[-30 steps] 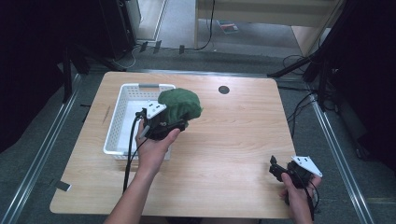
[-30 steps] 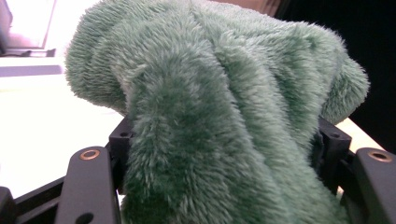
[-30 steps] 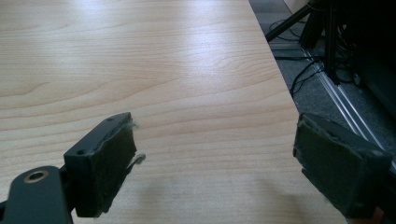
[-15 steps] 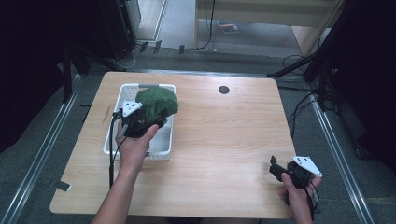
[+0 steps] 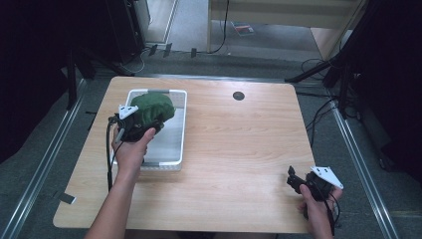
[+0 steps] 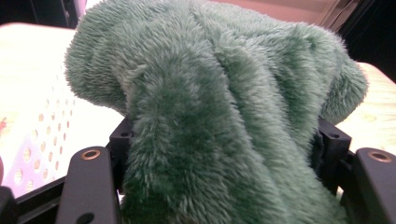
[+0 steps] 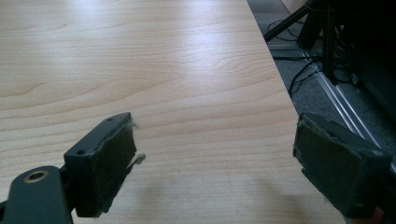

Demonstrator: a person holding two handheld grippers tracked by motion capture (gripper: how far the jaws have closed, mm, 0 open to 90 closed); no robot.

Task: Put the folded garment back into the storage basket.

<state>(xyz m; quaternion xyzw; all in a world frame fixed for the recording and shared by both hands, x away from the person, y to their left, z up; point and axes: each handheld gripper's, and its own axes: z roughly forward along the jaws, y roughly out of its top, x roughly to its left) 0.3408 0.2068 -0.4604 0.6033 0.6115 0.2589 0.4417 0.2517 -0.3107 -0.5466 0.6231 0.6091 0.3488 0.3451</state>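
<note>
Left tool [image 5: 158,125] was clamped on a bunched green fleece cloth [image 5: 152,108], jaws closed down on the fabric with the pile bulging out over and between them; the left gripper view had the cloth [image 6: 219,107] draped across both jaws. Cloth was held up over the far half of the white perforated basket [image 5: 181,130], which sat on the left side of the wooden bench [image 5: 239,144]; I couldn't tell whether the lowest fold touched the basket floor. Perforated basket wall [image 6: 32,154] sat below left of the cloth in the left gripper view. Left hand [image 5: 130,148] gripped the tool body over the basket's near half, with the cable hanging down beside the forearm. Right tool [image 5: 290,179] sat near the bench's front right corner, well apart from the basket, jaws spread wide with nothing between them. Right gripper view showed both padded jaws over bare bench [image 7: 163,70], with a bit of fluff stuck to the left pad [image 7: 114,156]. Right hand [image 5: 316,204] was at the bench edge. A small dark round grommet [image 5: 238,95] sat in the bench top near the far edge.
</note>
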